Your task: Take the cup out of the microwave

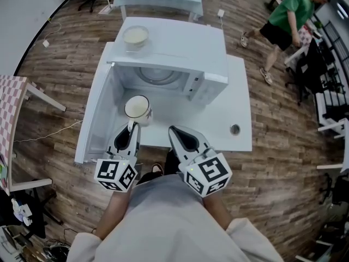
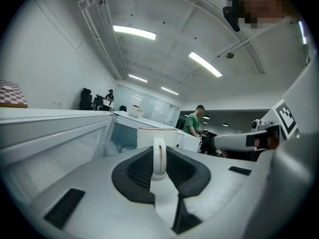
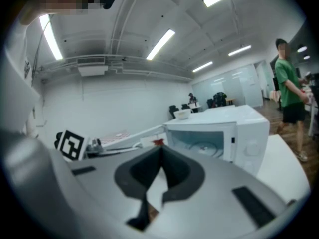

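The white cup (image 1: 137, 108) hangs in front of the open white microwave (image 1: 180, 53), outside its cavity and beside the swung-out door (image 1: 95, 113). My left gripper (image 1: 131, 126) is shut on the cup's handle (image 2: 158, 156), which stands upright between the jaws in the left gripper view, with the cup's body (image 2: 155, 136) just beyond. My right gripper (image 1: 172, 130) is held to the right of the cup, over the table's front edge, and is shut with nothing in it (image 3: 160, 152). The microwave's glass turntable (image 1: 161, 76) is bare.
A pale bowl (image 1: 135, 36) sits on top of the microwave. The white table (image 1: 240, 108) has a cable hole (image 1: 235, 129) at its right front. A person in a green shirt (image 1: 286, 15) walks at the far right. A checked-top table (image 1: 8, 119) stands left.
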Demonstrator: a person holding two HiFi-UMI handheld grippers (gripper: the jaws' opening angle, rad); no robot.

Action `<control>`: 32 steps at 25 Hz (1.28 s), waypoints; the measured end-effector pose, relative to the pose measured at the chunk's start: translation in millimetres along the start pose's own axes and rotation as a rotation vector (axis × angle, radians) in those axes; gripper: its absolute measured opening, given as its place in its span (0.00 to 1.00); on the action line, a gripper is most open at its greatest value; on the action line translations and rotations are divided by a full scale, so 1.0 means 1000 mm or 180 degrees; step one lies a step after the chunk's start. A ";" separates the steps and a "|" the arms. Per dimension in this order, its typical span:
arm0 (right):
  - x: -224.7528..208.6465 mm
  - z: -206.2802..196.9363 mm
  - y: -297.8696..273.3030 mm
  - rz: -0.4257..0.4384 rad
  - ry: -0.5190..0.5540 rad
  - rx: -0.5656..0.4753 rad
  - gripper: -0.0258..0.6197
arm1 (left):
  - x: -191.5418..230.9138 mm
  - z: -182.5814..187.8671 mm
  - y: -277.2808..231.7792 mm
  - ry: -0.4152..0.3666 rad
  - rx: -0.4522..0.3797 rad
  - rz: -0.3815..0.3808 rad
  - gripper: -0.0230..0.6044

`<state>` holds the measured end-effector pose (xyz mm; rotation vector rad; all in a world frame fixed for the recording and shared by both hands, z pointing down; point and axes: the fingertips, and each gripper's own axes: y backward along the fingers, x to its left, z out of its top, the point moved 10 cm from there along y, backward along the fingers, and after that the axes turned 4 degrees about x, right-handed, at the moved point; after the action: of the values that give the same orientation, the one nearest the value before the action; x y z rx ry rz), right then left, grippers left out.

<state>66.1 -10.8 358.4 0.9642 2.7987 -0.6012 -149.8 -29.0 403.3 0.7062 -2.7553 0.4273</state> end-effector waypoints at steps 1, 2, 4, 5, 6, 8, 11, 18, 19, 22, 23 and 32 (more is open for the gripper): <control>0.000 -0.001 0.001 0.0014 -0.0005 0.0004 0.07 | -0.001 0.001 0.002 -0.0005 -0.0010 -0.0003 0.14; 0.000 -0.001 0.002 0.0028 -0.0009 0.0006 0.07 | -0.003 0.002 0.004 -0.0008 -0.0019 -0.0007 0.14; 0.000 -0.001 0.004 0.0055 -0.0012 0.0010 0.07 | -0.005 0.004 0.007 -0.0009 -0.0031 -0.0022 0.14; -0.001 0.000 0.004 0.0067 -0.0005 0.0016 0.07 | -0.005 0.005 0.008 -0.0007 -0.0034 -0.0031 0.14; -0.001 0.001 0.004 0.0074 0.0010 0.0025 0.07 | -0.005 0.006 0.009 -0.0001 -0.0033 -0.0041 0.14; -0.001 0.003 0.005 0.0087 0.0060 0.0043 0.07 | -0.006 0.008 0.012 0.0006 -0.0028 -0.0052 0.14; -0.003 0.008 0.008 0.0154 0.0119 0.0050 0.07 | -0.009 0.011 0.015 0.0002 -0.0044 -0.0068 0.14; -0.007 0.019 0.014 0.0277 0.0184 0.0014 0.07 | -0.015 0.015 0.024 0.0029 -0.0095 -0.0112 0.14; -0.007 0.020 0.014 0.0308 0.0201 -0.0011 0.07 | -0.015 0.016 0.025 0.0024 -0.0105 -0.0118 0.14; -0.001 0.027 0.017 0.0407 0.0350 -0.0120 0.07 | -0.014 0.017 0.027 0.0037 -0.0113 -0.0114 0.14; 0.000 0.028 0.018 0.0425 0.0400 -0.0139 0.07 | -0.013 0.017 0.027 0.0043 -0.0115 -0.0110 0.14; -0.004 0.031 0.020 0.0458 0.0385 -0.0071 0.07 | -0.014 0.018 0.025 0.0062 -0.0133 -0.0113 0.14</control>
<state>81.0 -11.8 324.2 1.2234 2.7999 -0.5075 -153.7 -8.5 376.5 0.7358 -2.7206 0.3659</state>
